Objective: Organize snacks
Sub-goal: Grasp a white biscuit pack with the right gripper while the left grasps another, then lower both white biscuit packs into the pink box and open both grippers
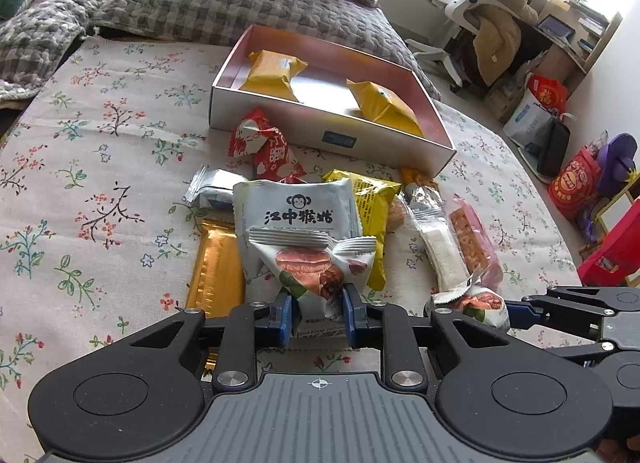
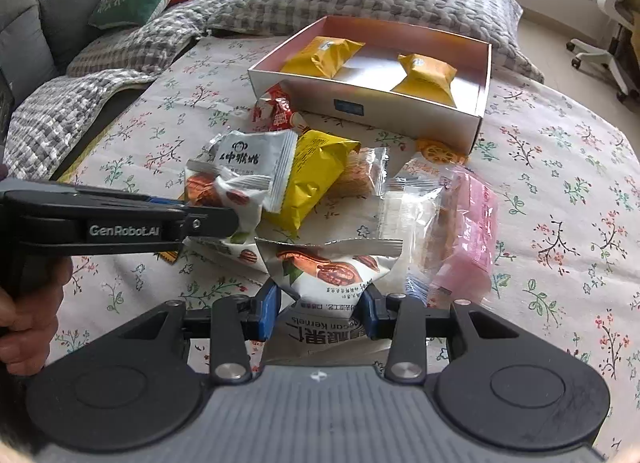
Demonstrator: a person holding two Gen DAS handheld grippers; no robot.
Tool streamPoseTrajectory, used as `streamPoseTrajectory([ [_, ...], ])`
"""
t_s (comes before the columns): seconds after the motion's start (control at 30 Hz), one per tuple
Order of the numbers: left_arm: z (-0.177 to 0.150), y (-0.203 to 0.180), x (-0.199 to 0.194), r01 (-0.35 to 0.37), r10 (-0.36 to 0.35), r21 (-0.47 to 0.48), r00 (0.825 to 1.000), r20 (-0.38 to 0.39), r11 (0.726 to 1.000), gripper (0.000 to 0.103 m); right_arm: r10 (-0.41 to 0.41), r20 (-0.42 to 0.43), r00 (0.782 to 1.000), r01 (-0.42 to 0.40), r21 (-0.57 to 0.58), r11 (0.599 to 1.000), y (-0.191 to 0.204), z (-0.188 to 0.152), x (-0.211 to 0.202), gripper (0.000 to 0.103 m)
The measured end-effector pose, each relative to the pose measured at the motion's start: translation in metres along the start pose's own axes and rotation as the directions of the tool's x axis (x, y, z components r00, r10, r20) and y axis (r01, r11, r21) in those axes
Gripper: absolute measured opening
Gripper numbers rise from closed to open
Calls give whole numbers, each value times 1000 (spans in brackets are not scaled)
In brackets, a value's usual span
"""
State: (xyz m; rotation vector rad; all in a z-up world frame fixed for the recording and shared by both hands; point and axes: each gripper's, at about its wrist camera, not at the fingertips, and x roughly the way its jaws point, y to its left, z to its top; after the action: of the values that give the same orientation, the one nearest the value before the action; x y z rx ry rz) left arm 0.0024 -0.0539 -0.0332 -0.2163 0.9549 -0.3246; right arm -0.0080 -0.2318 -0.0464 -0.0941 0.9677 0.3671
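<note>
Task status: early. The open box point(image 1: 280, 119) on the floral-covered surface point(image 1: 100, 183) contains 2 yellow packets point(image 1: 272, 73), well apart from each other, with bare floor between them. No other snack is visible inside.

Left gripper point(image 1: 316, 315): pressed onto a white pecan packet point(image 1: 316, 267), which stands up between the blue pads at the near edge of the pile. The right wrist view shows the same gripper point(image 2: 224, 215) from the side, with that packet at its tip.

Right gripper point(image 2: 320, 313): pinching a second pecan packet point(image 2: 332, 275) by its lower end, just in front of the pile.

Judgement: both packets appear gripped but not yet moved to the box; each is still near the pile, well short of the box wall.

Remaining on the surface, outside the box:
- a red-and-white packet point(image 1: 264, 147), just beside the box front wall;
- a white monkey-logo packet point(image 1: 296, 211);
- a yellow bag point(image 2: 316, 179);
- a gold bar point(image 1: 218, 271);
- a silver packet point(image 1: 210, 189);
- a clear-wrapped white bar point(image 1: 440, 247);
- a pink-wrapped bar point(image 2: 468, 231).

Most of the sorting is therefore outstanding.
</note>
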Motion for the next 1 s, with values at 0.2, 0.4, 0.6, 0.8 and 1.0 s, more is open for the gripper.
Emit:
streamPoseTrajectory([
  [0.2, 2, 2, -11, 26, -26, -13, 1000, 9, 1000, 22, -4, 16, 1000, 4, 30, 1000, -3, 1, -2, 37],
  [0.4, 11, 5, -21, 35, -34, -29, 999, 37, 999, 22, -2, 27, 1000, 0, 64, 998, -8, 2, -4, 37],
  [0.6, 27, -1, -24, 29, -28, -10, 997, 69, 1000, 22, -6, 42, 999, 2, 94, 996, -12, 15, -4, 37],
  [0.8, 58, -4, -21, 21, -19, -10, 995, 100, 1000, 22, -33, 82, 996, 24, 112, 993, -21, 39, -4, 37],
  [1.0, 99, -9, -7, 3, -4, 4, 991, 131, 1000, 22, -64, 116, 991, 44, 173, 984, -45, 70, 1, 37],
])
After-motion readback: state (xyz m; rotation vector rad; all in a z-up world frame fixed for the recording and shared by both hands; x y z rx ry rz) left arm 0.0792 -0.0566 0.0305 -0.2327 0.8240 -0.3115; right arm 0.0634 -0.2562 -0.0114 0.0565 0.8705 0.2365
